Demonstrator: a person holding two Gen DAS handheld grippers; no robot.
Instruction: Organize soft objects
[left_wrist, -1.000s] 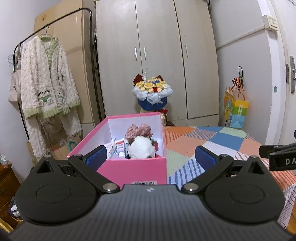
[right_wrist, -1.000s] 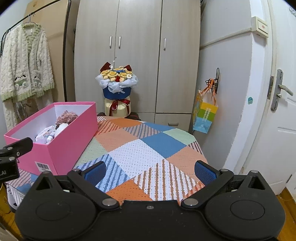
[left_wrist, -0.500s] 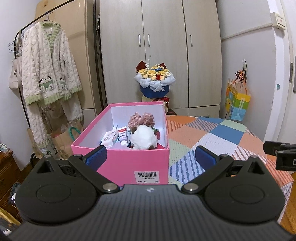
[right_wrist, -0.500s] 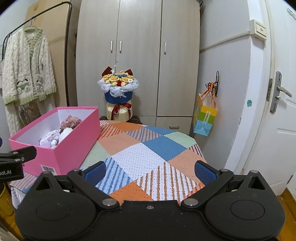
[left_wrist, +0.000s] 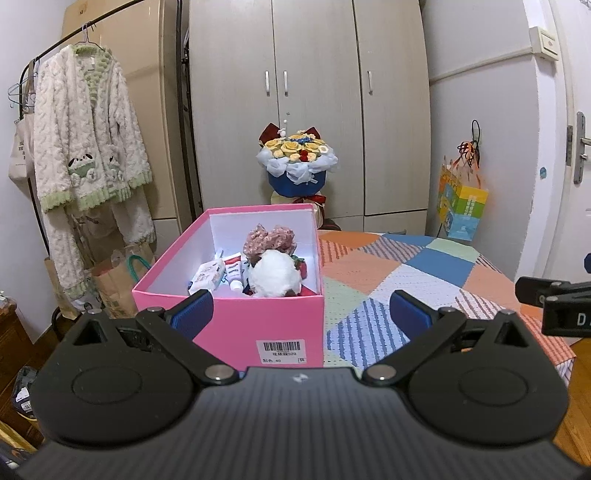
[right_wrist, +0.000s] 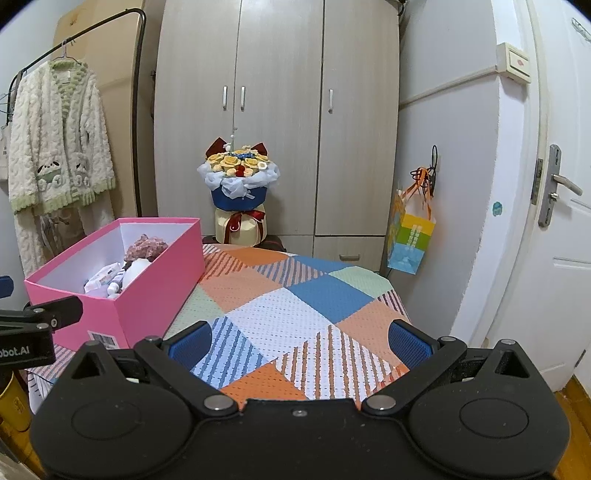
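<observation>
Nearest me, my left gripper (left_wrist: 301, 314) has its fingers spread wide with nothing between the blue pads (left_wrist: 194, 310); it hovers short of the pink box (left_wrist: 236, 325), not touching it; my right gripper (right_wrist: 299, 341) is just as wide apart and empty, held over the patchwork tablecloth (right_wrist: 295, 317), and I can see its black side at the right edge of the left view. The box stands open-topped at the left end of the table, barcode label (left_wrist: 281, 349) facing me; inside, a white plush toy (left_wrist: 273, 275) lies toward the right wall, a brownish-pink fabric bow (left_wrist: 269, 240) sits just behind and touching it, and a few small tubes and packets (left_wrist: 218, 273) lie to its left; something red shows beside the plush, but I cannot tell what it is. Beyond the table a flower bouquet (right_wrist: 238, 173) stands before the wardrobe (right_wrist: 280, 110); a fluffy cream robe (left_wrist: 85, 147) hangs on a rack at the left, and a coloured gift bag (right_wrist: 412, 236) hangs on the right wall near the door.
</observation>
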